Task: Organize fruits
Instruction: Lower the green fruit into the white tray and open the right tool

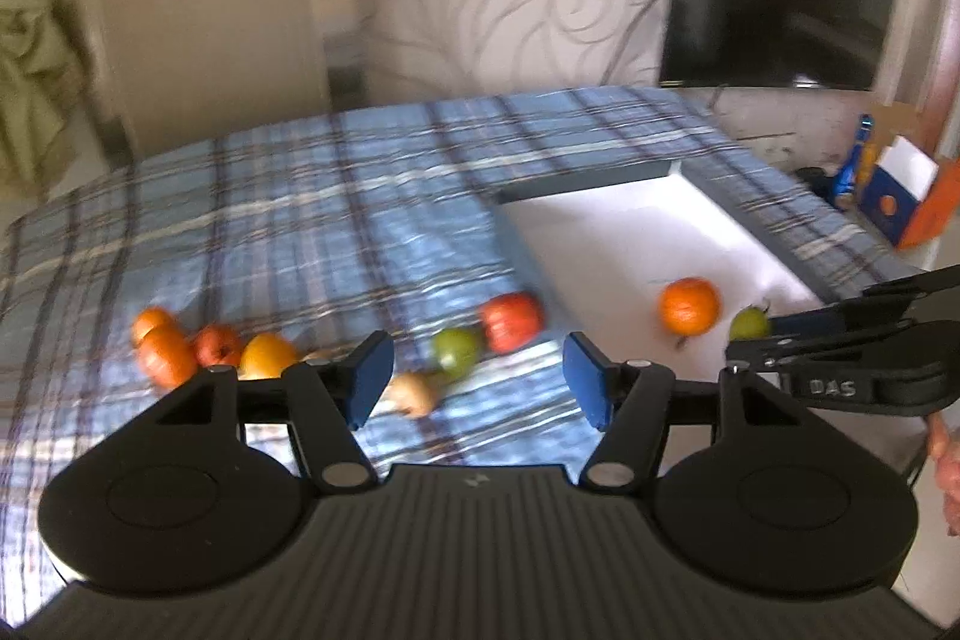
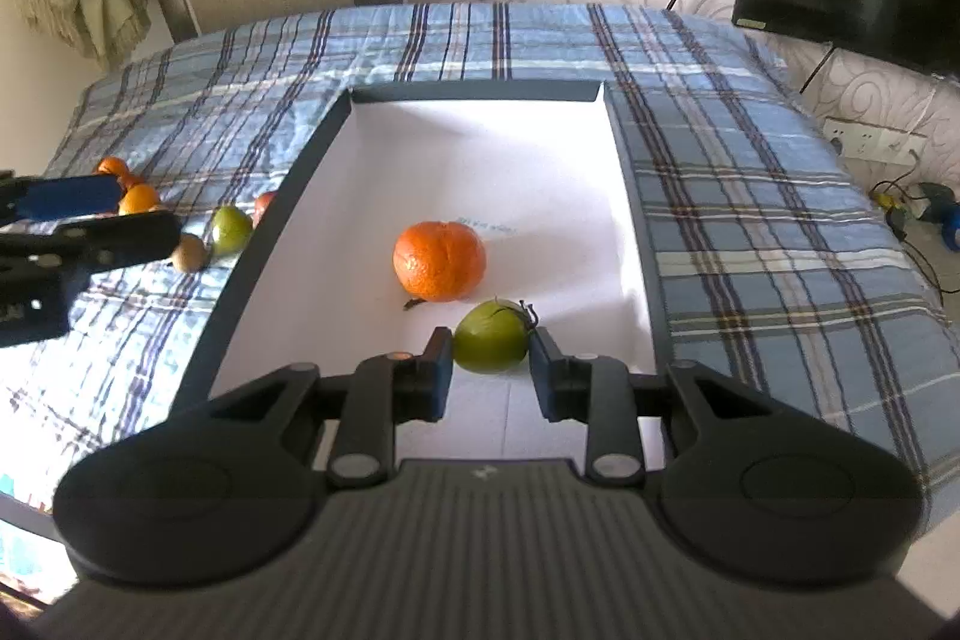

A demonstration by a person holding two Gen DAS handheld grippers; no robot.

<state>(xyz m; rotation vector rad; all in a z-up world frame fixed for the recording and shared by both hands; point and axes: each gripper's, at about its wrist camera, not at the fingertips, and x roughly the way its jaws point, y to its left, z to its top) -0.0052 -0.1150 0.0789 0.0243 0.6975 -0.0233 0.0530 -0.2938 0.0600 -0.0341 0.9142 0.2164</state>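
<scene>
The right gripper (image 2: 489, 370) is being held low in the white tray (image 2: 288, 196), and a green fruit (image 2: 492, 337) is lying between its narrowly parted pads; whether they are pressing on it cannot be told. An orange (image 2: 439, 261) is resting just beyond it. The left gripper (image 1: 477, 379) is being kept half open and empty above the fruits (image 1: 456, 352) lying on the checked cloth (image 1: 300, 220) beside the tray.

A shallow grey-walled tray (image 2: 630, 196) with a white floor holds an orange mandarin (image 2: 439, 261) and, just beside it, a green fruit (image 2: 491, 337) with a stem. On the plaid cloth beside the tray lie more orange, red, green and brown fruits (image 1: 456, 352) in a loose row.
</scene>
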